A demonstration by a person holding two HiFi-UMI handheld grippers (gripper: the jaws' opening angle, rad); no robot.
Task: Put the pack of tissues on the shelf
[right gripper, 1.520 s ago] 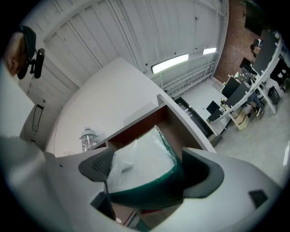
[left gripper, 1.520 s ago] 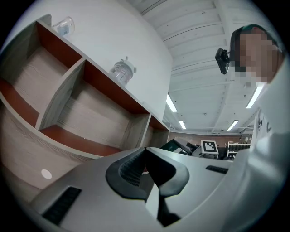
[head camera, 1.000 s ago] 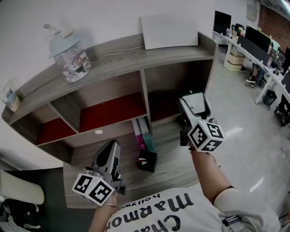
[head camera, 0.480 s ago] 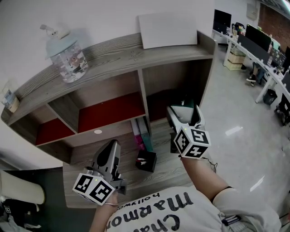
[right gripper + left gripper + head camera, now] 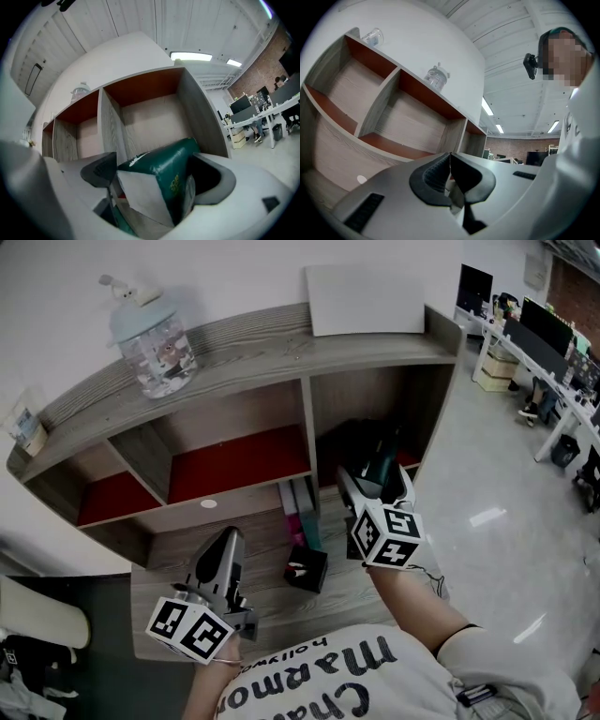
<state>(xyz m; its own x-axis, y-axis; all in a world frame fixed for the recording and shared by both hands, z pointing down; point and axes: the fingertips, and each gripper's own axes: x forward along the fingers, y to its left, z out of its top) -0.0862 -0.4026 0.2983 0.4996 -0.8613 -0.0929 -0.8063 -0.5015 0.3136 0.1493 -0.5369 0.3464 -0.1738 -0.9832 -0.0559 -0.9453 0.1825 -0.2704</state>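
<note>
The pack of tissues (image 5: 380, 463) is dark green with a white panel. My right gripper (image 5: 375, 480) is shut on it, with the pack (image 5: 164, 171) wedged between both pads and sticking out past the fingertips. The gripper points level at the open right-hand compartment (image 5: 154, 117) of the grey wooden shelf (image 5: 281, 348), and the pack sits just in front of that opening. My left gripper (image 5: 228, 538) hangs low at the left over the bottom board. In its own view, the left gripper (image 5: 450, 155) is shut with nothing in it.
A glass jar (image 5: 150, 338) and a white board (image 5: 366, 298) stand on the shelf's top. A small cup (image 5: 23, 432) stands at its left end. Pink and teal books (image 5: 298, 512) and a small black box (image 5: 305, 568) stand on the bottom board. Office desks (image 5: 562, 362) are far right.
My right gripper has moved left and down with the tissue pack, closer to the right-hand compartment. The left gripper has stayed where it was.
</note>
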